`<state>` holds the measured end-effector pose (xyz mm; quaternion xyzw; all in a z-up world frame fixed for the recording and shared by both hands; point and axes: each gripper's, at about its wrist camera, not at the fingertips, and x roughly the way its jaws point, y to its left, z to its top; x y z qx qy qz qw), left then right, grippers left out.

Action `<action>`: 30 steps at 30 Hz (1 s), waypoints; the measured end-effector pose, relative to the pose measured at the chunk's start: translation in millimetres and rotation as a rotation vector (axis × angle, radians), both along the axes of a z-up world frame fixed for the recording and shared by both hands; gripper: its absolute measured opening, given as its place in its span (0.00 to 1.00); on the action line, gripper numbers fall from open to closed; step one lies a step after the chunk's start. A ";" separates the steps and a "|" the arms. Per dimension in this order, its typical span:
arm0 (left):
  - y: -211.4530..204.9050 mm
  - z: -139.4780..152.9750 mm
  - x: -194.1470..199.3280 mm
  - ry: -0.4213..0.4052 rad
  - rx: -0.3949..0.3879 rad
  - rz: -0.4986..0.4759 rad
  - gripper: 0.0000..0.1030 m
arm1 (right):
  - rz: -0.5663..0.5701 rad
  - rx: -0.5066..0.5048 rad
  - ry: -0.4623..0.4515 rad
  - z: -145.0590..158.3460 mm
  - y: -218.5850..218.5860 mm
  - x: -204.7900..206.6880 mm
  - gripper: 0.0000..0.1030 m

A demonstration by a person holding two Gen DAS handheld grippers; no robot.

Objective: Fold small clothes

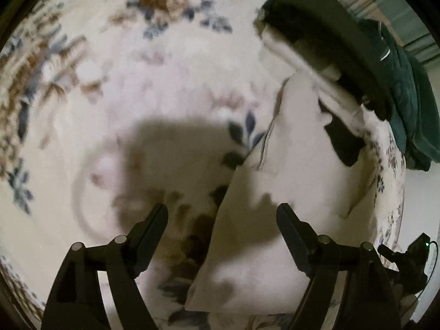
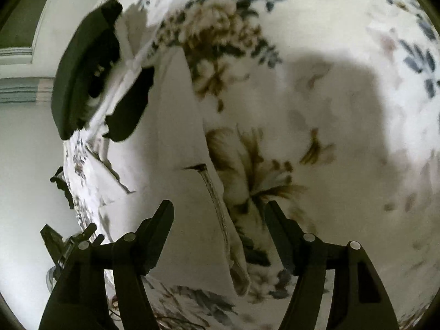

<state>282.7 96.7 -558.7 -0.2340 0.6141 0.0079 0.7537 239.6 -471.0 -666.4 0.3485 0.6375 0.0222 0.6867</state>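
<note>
A folded cream-white garment (image 1: 288, 181) lies flat on a floral bedspread (image 1: 137, 82). In the left wrist view it fills the right half, its left edge running under my left gripper (image 1: 222, 214), which is open and empty above it. In the right wrist view the same garment (image 2: 170, 151) lies left of centre, with a striped hem (image 2: 217, 206) between the fingers of my right gripper (image 2: 220, 211), which is open and empty above it.
A stack of folded dark and light clothes (image 1: 324, 33) lies at the garment's far end; it also shows in the right wrist view (image 2: 82, 68). A dark green cloth (image 1: 407, 96) lies beside it. The bed edge and pale floor (image 2: 27, 165) are to the left.
</note>
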 end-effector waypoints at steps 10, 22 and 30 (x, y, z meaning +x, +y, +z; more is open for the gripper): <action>-21.1 -18.7 22.2 -0.054 0.038 -0.062 0.06 | 0.017 -0.084 -0.043 -14.9 28.5 21.1 0.08; -17.3 20.2 63.7 -0.069 0.069 -0.128 0.71 | 0.045 -0.225 -0.011 8.7 16.9 74.5 0.63; -73.2 4.8 170.3 -0.159 0.210 -0.412 0.71 | 0.331 -0.443 -0.111 12.3 63.0 203.9 0.63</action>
